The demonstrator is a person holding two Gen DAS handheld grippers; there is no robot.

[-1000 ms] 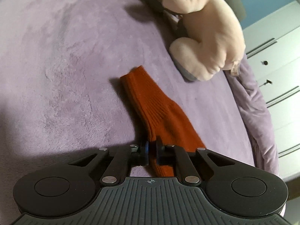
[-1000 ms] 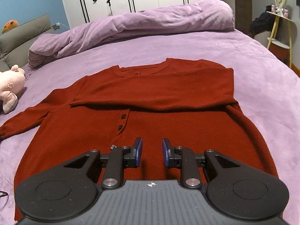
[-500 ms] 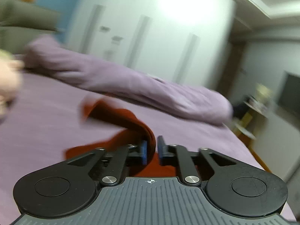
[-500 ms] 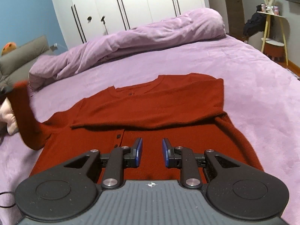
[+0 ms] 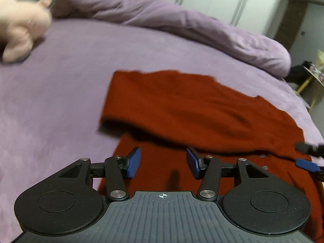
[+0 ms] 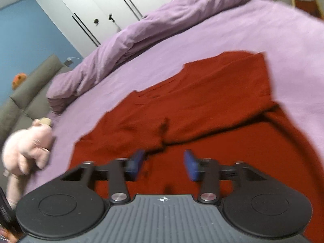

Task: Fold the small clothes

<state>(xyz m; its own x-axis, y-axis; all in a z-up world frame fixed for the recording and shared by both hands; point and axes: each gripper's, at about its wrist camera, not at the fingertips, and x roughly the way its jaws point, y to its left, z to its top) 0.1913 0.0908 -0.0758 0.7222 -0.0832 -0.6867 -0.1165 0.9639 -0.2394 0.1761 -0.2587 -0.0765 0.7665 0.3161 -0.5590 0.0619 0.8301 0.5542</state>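
Rust-red knit fills the left wrist view: one cardigan (image 5: 202,109) lies flat on the purple bed (image 5: 60,93), with a sleeve (image 5: 162,101) laid across the chest, probably so the garment narrows into a tidy rectangle before the body is folded. The left claw (image 5: 163,163) hangs just over the lower front, its jaws opening, with nothing between them. At the right edge the tip of the other claw pokes in. One pink plush toy (image 5: 20,28) sits well apart at the head of the bed, beside one rolled duvet (image 5: 182,26).

In the right wrist view, the same cardigan (image 6: 202,105) shows both sleeves crossed over the front, meeting near the middle. The right claw (image 6: 164,165) hovers over the hem side, its jaws opening and empty, likely readying for the bottom fold. The plush toy (image 6: 28,147) lies to the left, off the garment.
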